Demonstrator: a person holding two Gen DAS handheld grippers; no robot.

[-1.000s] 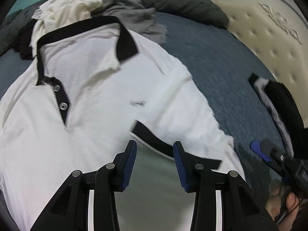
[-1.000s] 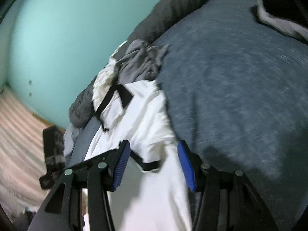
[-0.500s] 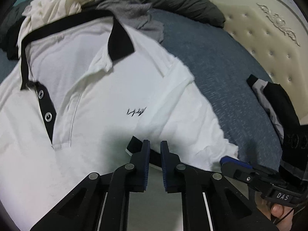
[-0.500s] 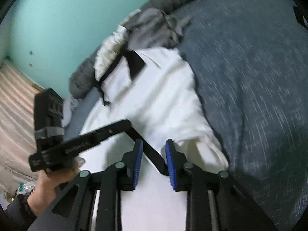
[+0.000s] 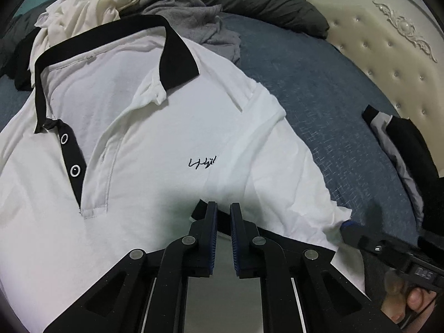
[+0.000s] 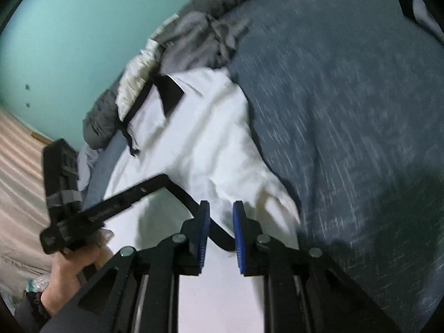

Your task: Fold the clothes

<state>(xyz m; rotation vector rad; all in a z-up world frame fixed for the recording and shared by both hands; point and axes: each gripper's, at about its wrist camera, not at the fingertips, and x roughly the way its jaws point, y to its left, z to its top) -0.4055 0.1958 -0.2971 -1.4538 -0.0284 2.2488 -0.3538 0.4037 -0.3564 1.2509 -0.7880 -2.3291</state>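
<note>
Two grippers: both sit at the black-edged sleeve cuff (image 5: 280, 236) of a white polo (image 5: 155, 138).
Polo: it lies front up on the blue bed (image 5: 333, 105), collar (image 5: 177, 55) open, body spread flat, this sleeve drawn in over the chest.
Left gripper (image 5: 222, 213): jaws nearly together over the cuff band; whether cloth is pinched between them I cannot tell.
Right gripper (image 6: 219, 213): jaws narrowed around the same band, a small gap showing; grip also unclear.
Stage: the sleeve reads as mid-fold, judging by how it lies.
Risk, slip: a thin band held by pad edges could pull free if either gripper lifts faster than the other.
Risk, drag: lifting high may haul the shoulder and wrinkle the chest.
Risk, crowding: the tools are close together and could knock each other.
Risk, pile: the loose grey and cream clothes (image 5: 177, 8) touch the collar and may catch it.
</note>
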